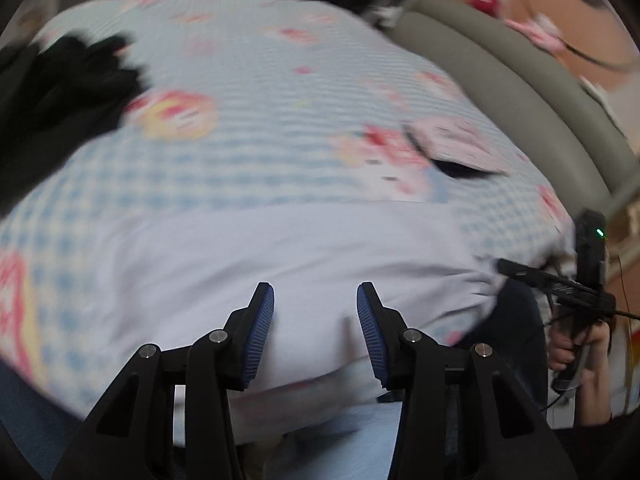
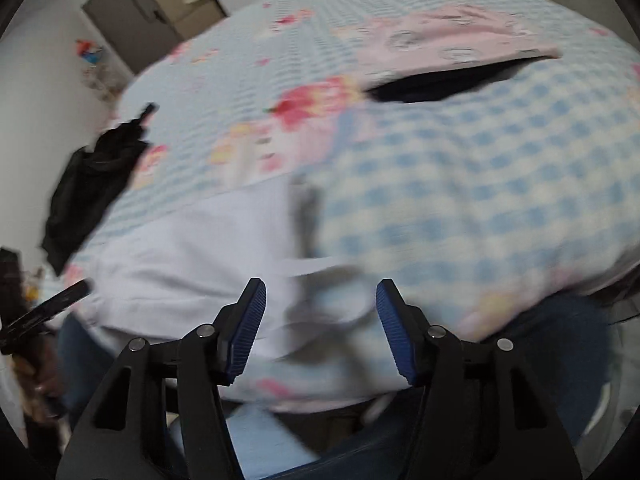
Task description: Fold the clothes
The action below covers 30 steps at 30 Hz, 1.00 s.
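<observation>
Both hand-held grippers, left (image 1: 315, 304) and right (image 2: 321, 300), hung apart and empty over our white garment (image 1: 280, 264); it looked light and limp, best pinched at its edge.

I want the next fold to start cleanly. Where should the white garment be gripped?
Take the white garment by its near hem, coming from the bed's near edge: it lies flat on the checked bedsheet, and that hem hangs just ahead of both open grippers.

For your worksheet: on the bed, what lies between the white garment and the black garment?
Only bare checked bedsheet separates the white garment from the black garment, clearest in the right wrist view.
</observation>
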Available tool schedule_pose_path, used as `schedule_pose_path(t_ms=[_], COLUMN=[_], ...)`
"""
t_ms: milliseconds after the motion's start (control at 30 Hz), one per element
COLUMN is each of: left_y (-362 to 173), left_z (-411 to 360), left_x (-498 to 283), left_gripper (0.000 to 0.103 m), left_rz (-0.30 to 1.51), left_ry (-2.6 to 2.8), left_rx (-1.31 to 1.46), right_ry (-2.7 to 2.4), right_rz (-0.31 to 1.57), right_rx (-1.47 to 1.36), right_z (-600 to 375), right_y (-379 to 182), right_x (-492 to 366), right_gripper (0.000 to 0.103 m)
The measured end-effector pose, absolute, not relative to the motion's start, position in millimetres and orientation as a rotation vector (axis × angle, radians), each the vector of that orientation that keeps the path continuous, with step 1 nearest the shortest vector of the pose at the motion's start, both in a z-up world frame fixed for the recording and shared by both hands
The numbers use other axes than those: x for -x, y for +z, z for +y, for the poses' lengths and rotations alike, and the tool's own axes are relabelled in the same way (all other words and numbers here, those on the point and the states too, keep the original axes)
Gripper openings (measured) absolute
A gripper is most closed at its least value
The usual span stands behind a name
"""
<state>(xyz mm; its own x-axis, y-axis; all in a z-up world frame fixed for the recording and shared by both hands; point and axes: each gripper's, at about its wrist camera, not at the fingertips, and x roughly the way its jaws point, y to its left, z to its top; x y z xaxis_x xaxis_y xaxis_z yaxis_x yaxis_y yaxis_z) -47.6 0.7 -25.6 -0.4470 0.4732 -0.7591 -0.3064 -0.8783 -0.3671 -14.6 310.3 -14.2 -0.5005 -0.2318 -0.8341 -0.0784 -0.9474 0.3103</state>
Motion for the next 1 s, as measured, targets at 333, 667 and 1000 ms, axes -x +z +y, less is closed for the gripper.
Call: schedule_pose_path(t_ms=[333,667,1000], left_y=[-59,-74,-75], left_z=[143,135,121], left_x=[71,64,48], left_gripper=[0.027,0.025,0.025], left_rz=[-0.016,-0.045,-0.158], left_ry=[2.124,1.999,1.915], left_rx=[1.427,1.500,1.461], right_ry=[-2.682,-2.617,-2.589], right_rz=[-0.122,-0.166,-0.410], right_rx=[-1.727,-1.776,-1.497], right_z=[265,275,278], right_y=[-31,-53,-22], right_x=[13,18,17], right_gripper=[0.061,0.063,0.067])
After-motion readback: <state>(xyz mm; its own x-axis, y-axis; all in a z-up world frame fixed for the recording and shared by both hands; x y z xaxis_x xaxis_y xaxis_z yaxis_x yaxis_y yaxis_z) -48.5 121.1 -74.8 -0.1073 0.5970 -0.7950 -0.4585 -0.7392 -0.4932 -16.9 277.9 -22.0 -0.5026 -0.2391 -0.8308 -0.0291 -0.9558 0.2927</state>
